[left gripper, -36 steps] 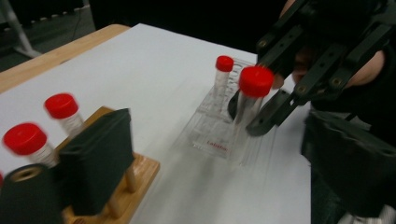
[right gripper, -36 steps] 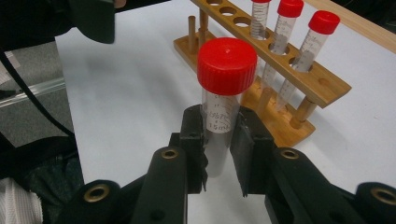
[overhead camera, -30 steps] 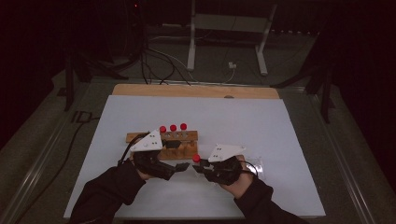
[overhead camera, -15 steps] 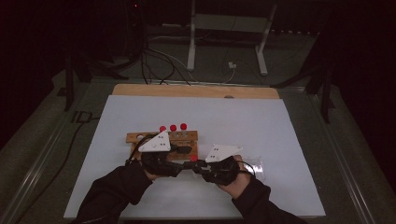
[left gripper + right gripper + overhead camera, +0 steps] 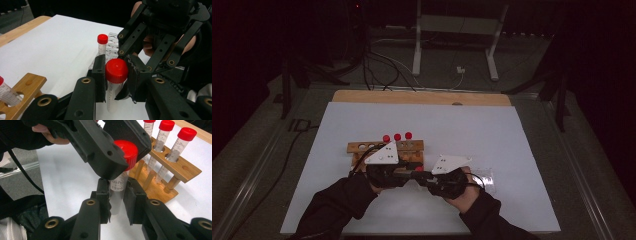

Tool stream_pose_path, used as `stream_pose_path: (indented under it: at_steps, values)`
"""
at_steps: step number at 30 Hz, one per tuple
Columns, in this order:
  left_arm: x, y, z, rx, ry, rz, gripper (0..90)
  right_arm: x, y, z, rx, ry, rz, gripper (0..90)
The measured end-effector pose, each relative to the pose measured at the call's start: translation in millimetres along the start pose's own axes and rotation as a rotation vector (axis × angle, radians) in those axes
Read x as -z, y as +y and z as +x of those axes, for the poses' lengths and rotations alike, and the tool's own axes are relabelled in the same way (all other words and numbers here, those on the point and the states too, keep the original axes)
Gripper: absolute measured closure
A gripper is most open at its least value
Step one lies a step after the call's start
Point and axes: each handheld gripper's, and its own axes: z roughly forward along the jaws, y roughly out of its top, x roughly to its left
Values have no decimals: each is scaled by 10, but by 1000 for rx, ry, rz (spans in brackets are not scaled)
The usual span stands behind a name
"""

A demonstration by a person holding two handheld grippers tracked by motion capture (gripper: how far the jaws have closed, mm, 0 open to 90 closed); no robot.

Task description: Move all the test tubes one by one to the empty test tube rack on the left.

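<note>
With the right gripper [image 5: 117, 195] pinching the tube [image 5: 117, 192] low and the left gripper [image 5: 116, 75] just closed on its red cap [image 5: 116, 70] (above the right jaws), twist squarely without tilting.

overall level: dim in the high view; room beyond the table [image 5: 532, 150] falls to near black
light source: seems overhead, falling on the white sheet; lamp itself not visible
brightest zone: white sheet just ahead of both grippers' jaws, evenly lit, no blown-out patch
shadows: soft and faint beneath the jaws; forearms read as dark masses
glare: small highlight on the red cap [image 5: 116, 70]
focus: gripper views sharp at the jaw tips
blur: wooden rack [image 5: 27, 86] beside the left gripper's jaws slightly soft
noise: grainy darks in the high view
</note>
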Motion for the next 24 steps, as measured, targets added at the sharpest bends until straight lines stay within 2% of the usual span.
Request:
stream_pose_path:
  at_steps: [10,24]
  values:
    - [42,19,34,0,-9,5,718,7,11,6,-3,1,-10,732]
    - [260,37,120,11,54,18,719,170,-17,-30,-18,-33,-62,408]
